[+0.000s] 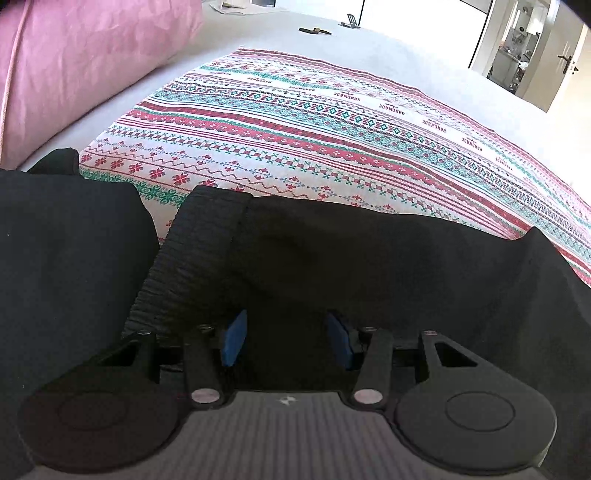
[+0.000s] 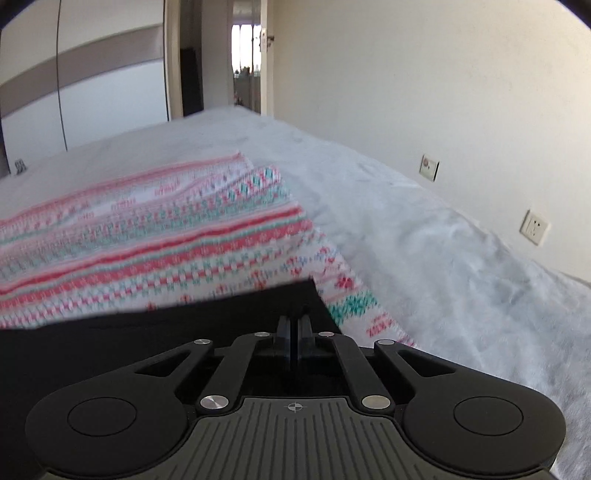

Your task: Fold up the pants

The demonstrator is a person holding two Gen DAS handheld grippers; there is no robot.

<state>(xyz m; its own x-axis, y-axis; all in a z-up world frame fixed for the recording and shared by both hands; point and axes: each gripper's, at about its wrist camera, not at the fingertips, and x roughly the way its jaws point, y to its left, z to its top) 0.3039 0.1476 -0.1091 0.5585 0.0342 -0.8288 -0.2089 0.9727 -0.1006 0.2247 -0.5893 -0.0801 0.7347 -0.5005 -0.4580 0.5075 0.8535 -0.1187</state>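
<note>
Black pants (image 1: pixel 332 258) lie along the near edge of a patterned red, green and white cloth (image 1: pixel 295 122); their ribbed waistband (image 1: pixel 192 258) points away from me. My left gripper (image 1: pixel 287 338) hovers low over the pants beside the waistband. It is open, its blue pads (image 1: pixel 234 336) apart and bare. In the right wrist view a straight edge and corner of the pants (image 2: pixel 147 332) cross the patterned cloth (image 2: pixel 166 240). My right gripper (image 2: pixel 294 317) has its fingers pressed together on the black fabric near that corner.
The cloth lies on a white bed cover (image 1: pixel 406 51) (image 2: pixel 443 258). A pink pillow (image 1: pixel 74 66) sits at the far left. Small dark objects (image 1: pixel 314 31) lie at the bed's far side. A wall with sockets (image 2: pixel 534 228) runs along the right, and a doorway (image 2: pixel 247 62) is beyond.
</note>
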